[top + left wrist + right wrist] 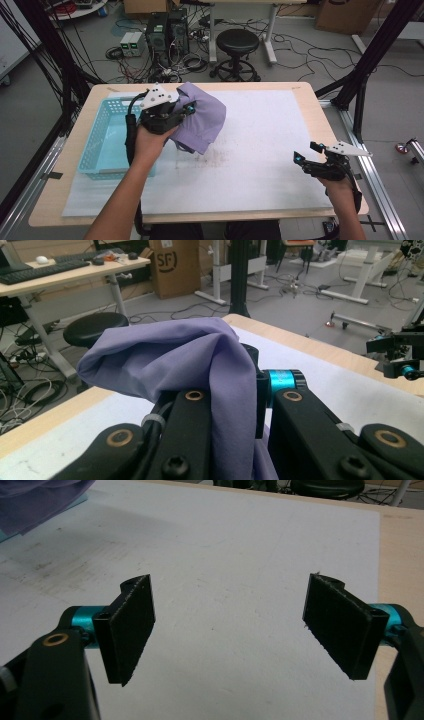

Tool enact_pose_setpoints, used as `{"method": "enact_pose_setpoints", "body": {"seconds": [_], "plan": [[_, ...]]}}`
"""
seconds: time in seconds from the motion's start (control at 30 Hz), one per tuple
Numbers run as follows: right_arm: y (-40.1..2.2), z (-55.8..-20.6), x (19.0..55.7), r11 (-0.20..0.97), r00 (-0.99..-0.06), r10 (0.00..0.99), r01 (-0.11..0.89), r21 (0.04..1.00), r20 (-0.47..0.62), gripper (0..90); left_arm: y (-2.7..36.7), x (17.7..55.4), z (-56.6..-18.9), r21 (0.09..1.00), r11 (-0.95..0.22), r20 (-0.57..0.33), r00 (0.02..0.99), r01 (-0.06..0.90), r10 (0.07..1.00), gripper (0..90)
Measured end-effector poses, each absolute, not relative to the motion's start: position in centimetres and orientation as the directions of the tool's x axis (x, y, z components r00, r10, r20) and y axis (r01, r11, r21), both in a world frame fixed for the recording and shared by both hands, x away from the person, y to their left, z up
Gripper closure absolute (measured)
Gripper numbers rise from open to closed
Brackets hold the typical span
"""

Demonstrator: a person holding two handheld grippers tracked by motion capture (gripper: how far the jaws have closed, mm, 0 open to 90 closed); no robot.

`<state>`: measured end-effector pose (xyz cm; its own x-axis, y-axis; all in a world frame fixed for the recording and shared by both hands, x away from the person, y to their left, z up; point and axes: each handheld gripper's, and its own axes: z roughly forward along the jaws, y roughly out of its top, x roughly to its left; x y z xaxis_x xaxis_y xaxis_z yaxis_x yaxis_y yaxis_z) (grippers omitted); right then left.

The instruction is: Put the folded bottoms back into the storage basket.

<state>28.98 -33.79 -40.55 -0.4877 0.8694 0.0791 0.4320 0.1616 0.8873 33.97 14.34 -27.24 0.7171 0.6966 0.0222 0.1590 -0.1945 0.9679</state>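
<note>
A lavender cloth (202, 117) hangs bunched above the white mat, just right of a light blue basket (107, 137). My left gripper (186, 107) is shut on the cloth. In the left gripper view the cloth (200, 360) drapes over and between the black jaws, hiding the pads. My right gripper (306, 152) rests low over the mat's right edge, well clear of the cloth. In the right gripper view its two black pads (131, 625) stand wide apart with bare mat between them, and a corner of the cloth (35, 500) shows at top left.
The white mat (250, 145) covers most of the wooden table (325, 120). The blue basket sits at the table's left side with its inside bare. A black stool (237, 42), computer towers and cables are on the floor beyond the far edge.
</note>
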Motion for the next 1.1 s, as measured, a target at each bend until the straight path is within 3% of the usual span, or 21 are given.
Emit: {"method": "enact_pose_setpoints", "body": {"seconds": [0.47, 1.1], "plan": [[-33.5, -40.5, 29.0, 0.167, -0.492, 0.868, 0.429, 0.888, 0.074, 21.0, 19.5, 33.3, -25.1, 0.991, -0.072, -0.026, 0.671, 0.117, 0.741, 85.2], [-33.2, -40.4, 29.1, 0.178, -0.499, 0.864, 0.428, 0.886, 0.068, 21.0, 25.7, 31.7, -23.7, 0.998, 0.000, -0.036, 0.610, 0.059, 0.791, 85.2]]}}
